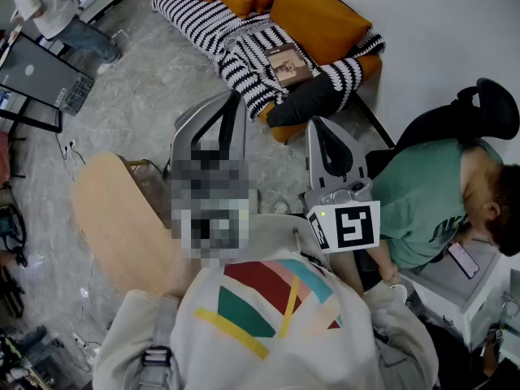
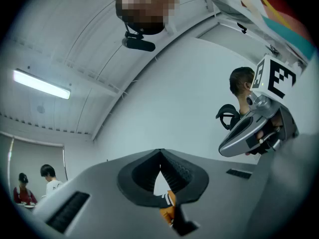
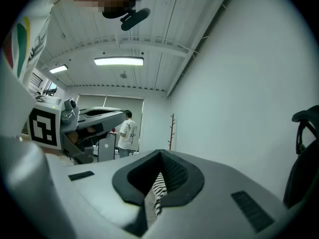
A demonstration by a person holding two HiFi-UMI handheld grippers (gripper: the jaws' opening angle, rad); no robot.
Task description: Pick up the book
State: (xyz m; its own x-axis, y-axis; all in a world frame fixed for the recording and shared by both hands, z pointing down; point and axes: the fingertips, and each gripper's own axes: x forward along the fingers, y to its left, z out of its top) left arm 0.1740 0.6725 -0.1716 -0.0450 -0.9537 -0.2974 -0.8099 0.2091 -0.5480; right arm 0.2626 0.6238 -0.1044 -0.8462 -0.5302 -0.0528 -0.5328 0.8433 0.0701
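Now | sofa (image 1: 317, 15) is sitting ahead, striped blanket (image 1: 236, 47) covering it | left gripper (image 1: 234, 97) and right gripper (image 1: 318, 123) are hovering pressed together, pinching nothing | book (image 1: 288, 63) is lying flat on blanket, well apart from both | advising: spreading jaws before reaching, coming in low at one book edge.
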